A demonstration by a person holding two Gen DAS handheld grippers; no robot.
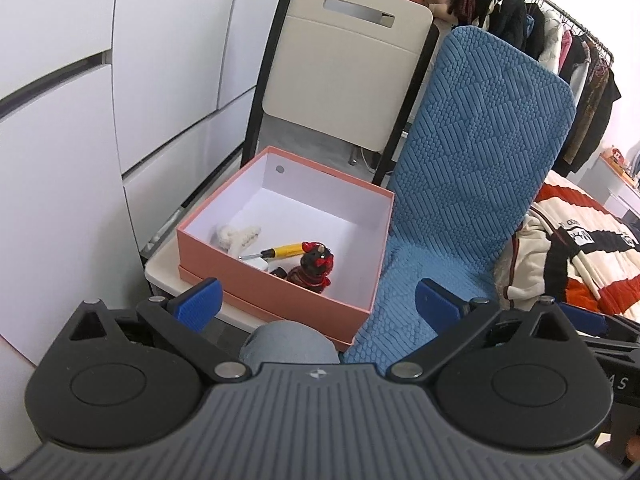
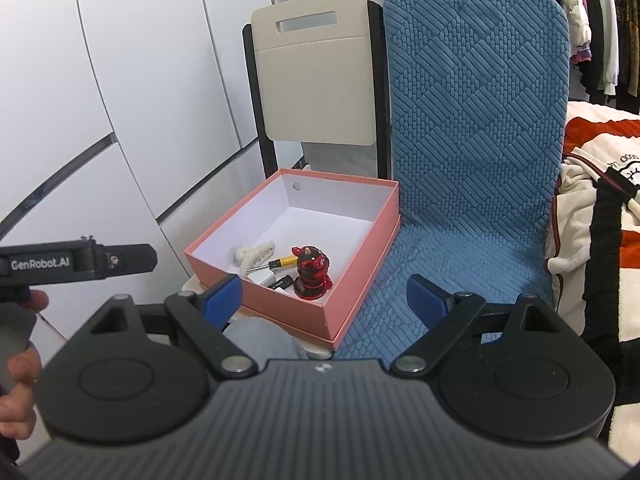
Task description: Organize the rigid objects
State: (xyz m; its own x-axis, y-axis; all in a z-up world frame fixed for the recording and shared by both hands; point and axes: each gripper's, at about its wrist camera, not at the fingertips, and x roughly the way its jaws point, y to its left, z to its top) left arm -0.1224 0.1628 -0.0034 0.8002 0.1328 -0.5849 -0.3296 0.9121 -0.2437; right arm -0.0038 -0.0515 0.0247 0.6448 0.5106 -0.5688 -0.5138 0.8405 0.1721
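A pink box [image 1: 276, 300] [image 2: 352, 240] with a white inside stands open on a beige folding chair. In it lie a red-and-black figurine [image 1: 314, 268] [image 2: 312, 274], a yellow-handled screwdriver [image 1: 280, 251] [image 2: 276, 263], a cream hair claw [image 1: 236, 236] [image 2: 254, 254], a white charger [image 1: 258, 266] [image 2: 262, 279] and a small black item [image 2: 282, 282]. My left gripper [image 1: 318, 304] is open and empty, held back in front of the box's near edge. My right gripper [image 2: 324, 298] is open and empty, also short of the box. The left gripper's body [image 2: 80, 262] shows at the left of the right wrist view.
A blue textured cushioned seat [image 1: 472, 184] [image 2: 472, 160] stands right of the box. The beige chair back [image 1: 344, 72] [image 2: 316, 80] rises behind it. White cabinet panels [image 1: 60, 140] are on the left. A bed with striped bedding [image 1: 580, 248] and a clothes rack [image 1: 540, 24] are on the right. A denim-clad knee [image 1: 288, 344] is below.
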